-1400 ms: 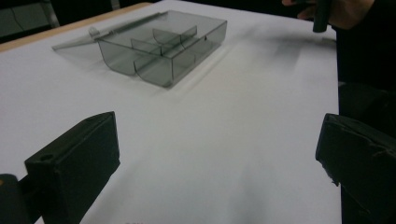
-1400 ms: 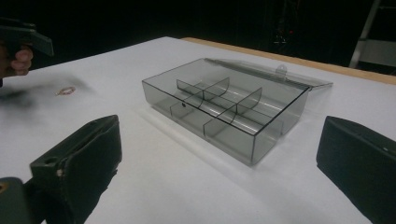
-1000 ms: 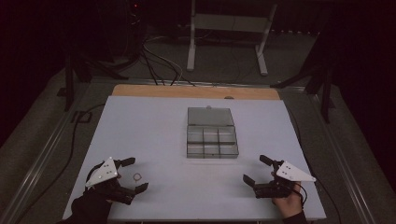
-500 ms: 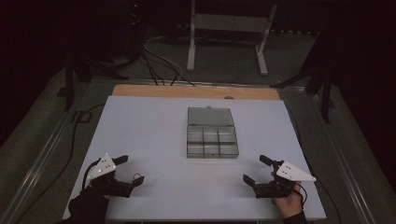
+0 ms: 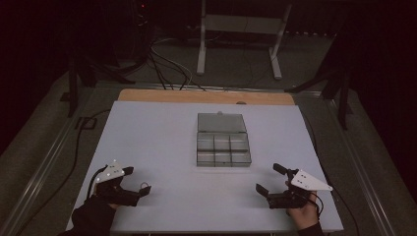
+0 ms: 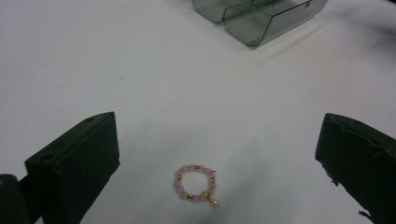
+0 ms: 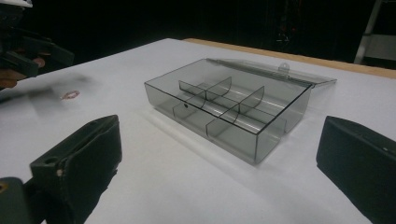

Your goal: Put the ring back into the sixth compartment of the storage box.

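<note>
One bead ring [image 6: 196,183] flat, charm toward camera (left tool [image 6: 215,158] spread)

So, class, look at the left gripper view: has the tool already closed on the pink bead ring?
No: the left tool stands wide open, and the bead ring lies untouched on the table between its jaws.

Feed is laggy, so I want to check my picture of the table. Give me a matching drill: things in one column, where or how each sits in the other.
Column 1
1. bead ring
2. clear box
3. left tongs
4. right tongs

Column 2
A. middle of the table, lid folded back
B. open, near right corner, aimed at the box
C. flat on the table between open jaws
D. open, near left corner, over the ring

Pairs: 1-C, 2-A, 3-D, 4-B
</note>
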The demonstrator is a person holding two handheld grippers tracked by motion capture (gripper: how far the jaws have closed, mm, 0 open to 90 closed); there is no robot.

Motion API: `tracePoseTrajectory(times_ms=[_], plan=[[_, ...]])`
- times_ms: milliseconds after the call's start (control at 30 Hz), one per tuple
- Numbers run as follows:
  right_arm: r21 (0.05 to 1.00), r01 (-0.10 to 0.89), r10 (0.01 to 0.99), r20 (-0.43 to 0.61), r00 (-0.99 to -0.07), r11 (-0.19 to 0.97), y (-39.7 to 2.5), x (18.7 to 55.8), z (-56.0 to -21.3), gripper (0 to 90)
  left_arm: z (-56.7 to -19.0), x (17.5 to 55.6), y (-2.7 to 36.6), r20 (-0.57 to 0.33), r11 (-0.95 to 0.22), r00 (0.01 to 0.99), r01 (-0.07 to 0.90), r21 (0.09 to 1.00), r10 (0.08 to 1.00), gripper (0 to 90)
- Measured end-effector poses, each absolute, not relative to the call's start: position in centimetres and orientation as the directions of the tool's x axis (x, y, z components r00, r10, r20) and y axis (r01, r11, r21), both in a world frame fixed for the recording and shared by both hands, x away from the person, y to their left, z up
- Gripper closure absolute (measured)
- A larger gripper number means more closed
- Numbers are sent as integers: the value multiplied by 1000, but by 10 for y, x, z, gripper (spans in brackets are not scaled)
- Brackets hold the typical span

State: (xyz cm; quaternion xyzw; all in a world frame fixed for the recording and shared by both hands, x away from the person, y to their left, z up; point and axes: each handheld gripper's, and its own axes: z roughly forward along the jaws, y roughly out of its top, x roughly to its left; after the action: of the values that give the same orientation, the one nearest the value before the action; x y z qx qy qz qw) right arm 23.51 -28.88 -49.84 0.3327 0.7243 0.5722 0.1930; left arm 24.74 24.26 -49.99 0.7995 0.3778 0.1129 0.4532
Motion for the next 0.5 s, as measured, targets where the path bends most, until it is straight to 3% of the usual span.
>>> tracePoseTrajectory(times_ms=[133,500], plan=[[957,262,703,102,-704,123,-289,235,-498,0,-498,247,244,-160,-300,683,503,811,713,9],[956,266,701,107,-705,121,-289,235,-499,0,-503,251,244,-143,-326,639,556,765,756,145]])
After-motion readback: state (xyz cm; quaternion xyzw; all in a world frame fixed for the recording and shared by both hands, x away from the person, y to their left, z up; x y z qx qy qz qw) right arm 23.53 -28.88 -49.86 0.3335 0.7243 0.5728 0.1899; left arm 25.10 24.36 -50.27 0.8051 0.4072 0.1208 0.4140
